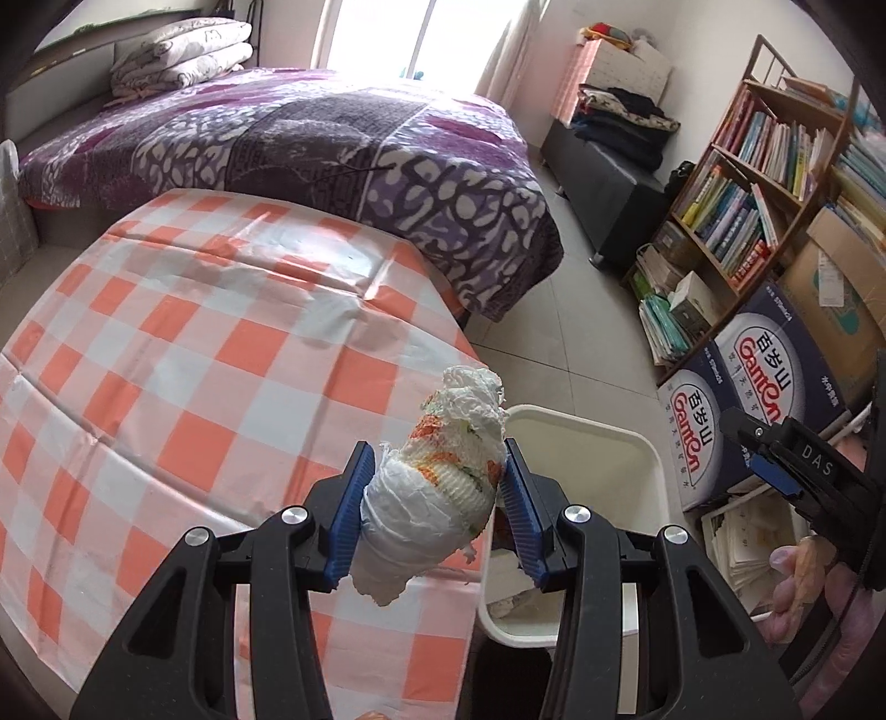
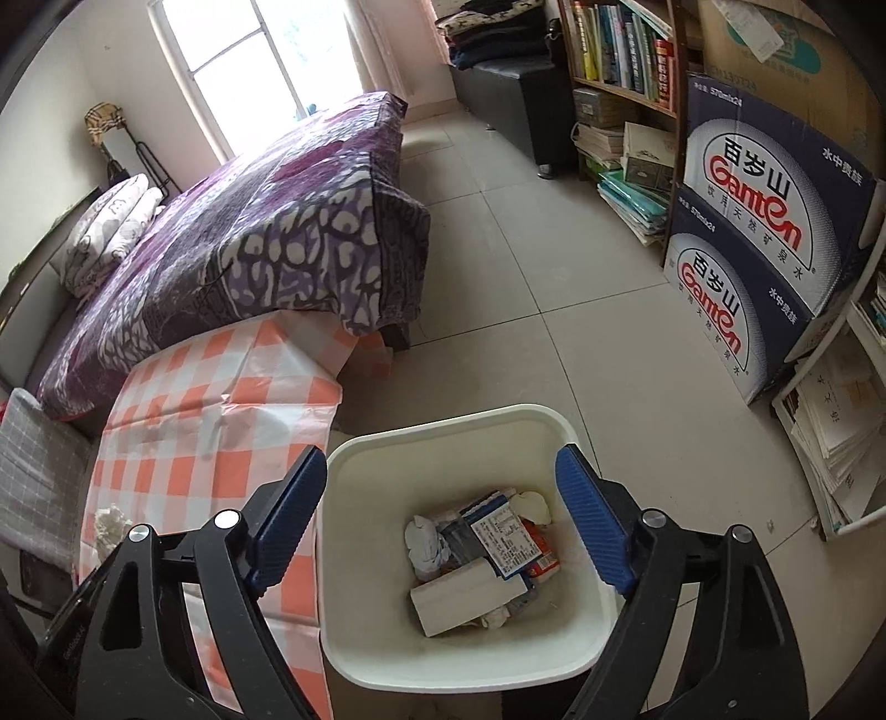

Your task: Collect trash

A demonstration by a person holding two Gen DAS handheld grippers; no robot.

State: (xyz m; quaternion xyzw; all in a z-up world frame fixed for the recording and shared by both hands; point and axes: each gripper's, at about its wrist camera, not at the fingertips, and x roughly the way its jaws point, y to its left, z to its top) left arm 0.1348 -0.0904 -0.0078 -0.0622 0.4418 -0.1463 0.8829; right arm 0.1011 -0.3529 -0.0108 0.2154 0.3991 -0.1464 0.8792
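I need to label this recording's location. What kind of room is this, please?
Most likely a bedroom in a home, also used for storage. A bed with a purple patterned blanket, a bookshelf full of books, and folded bedding at the head of the bed show it.

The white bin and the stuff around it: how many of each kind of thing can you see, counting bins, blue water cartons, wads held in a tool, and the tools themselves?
White bin: 1
Blue water cartons, stacked, upper and lower: 2
Crumpled paper wad held in a tool: 1
Tools, left tool and right tool: 2
Total: 6
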